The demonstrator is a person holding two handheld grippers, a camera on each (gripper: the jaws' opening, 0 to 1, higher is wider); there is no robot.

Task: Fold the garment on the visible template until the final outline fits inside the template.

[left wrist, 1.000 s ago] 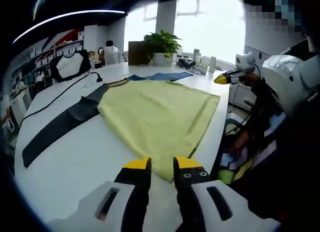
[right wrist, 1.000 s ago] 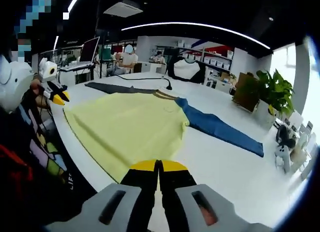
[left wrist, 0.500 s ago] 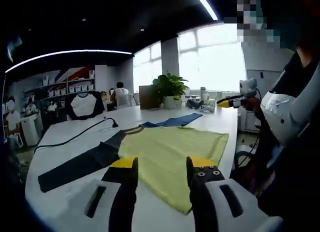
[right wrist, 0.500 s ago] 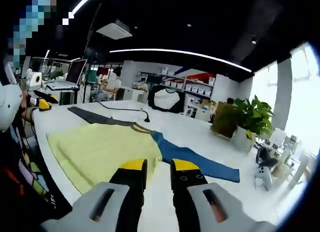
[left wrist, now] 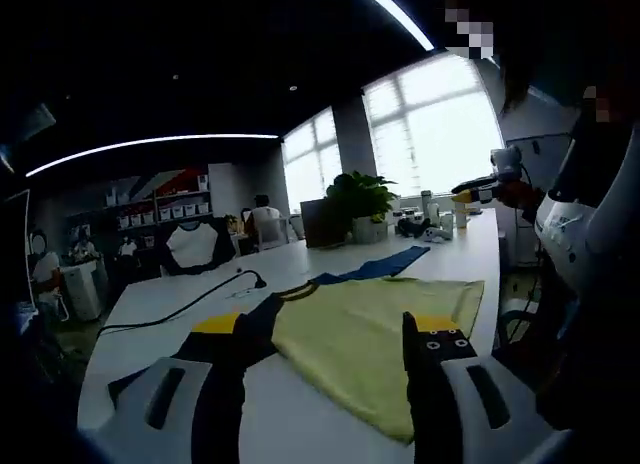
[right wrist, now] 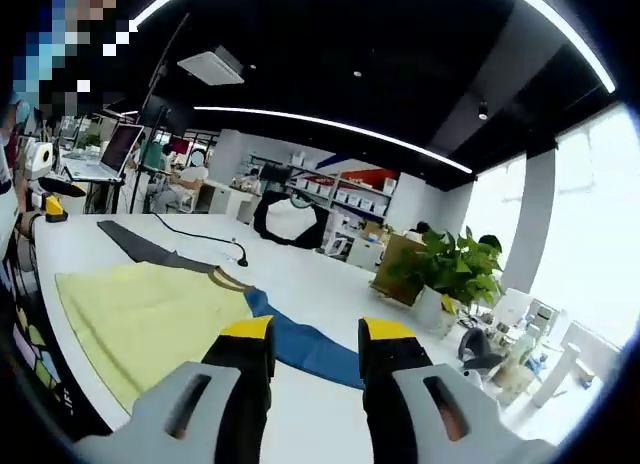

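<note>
**Across the white table, folding not begun**

On the table [left wrist: 330, 424] the yellow garment [left wrist: 380, 329] lies spread flat, sleeves outstretched, no fold visible. Both the left gripper [left wrist: 325, 329] and right gripper [right wrist: 310, 329] hover above, jaws wide apart, empty.

- A long white table [left wrist: 170, 294] runs from the lower foreground toward the windows; in the right gripper view its bare top [right wrist: 330, 294] spreads across the middle of the frame.
- A yellow garment [left wrist: 380, 329] lies flat near the table's right edge, with one blue sleeve [left wrist: 375, 267] and one dark sleeve [left wrist: 240, 334] stretched outward.
- A black cable [left wrist: 185, 304] trails across the table's left part.
- A potted plant [right wrist: 447, 274] stands at the far end.
</note>
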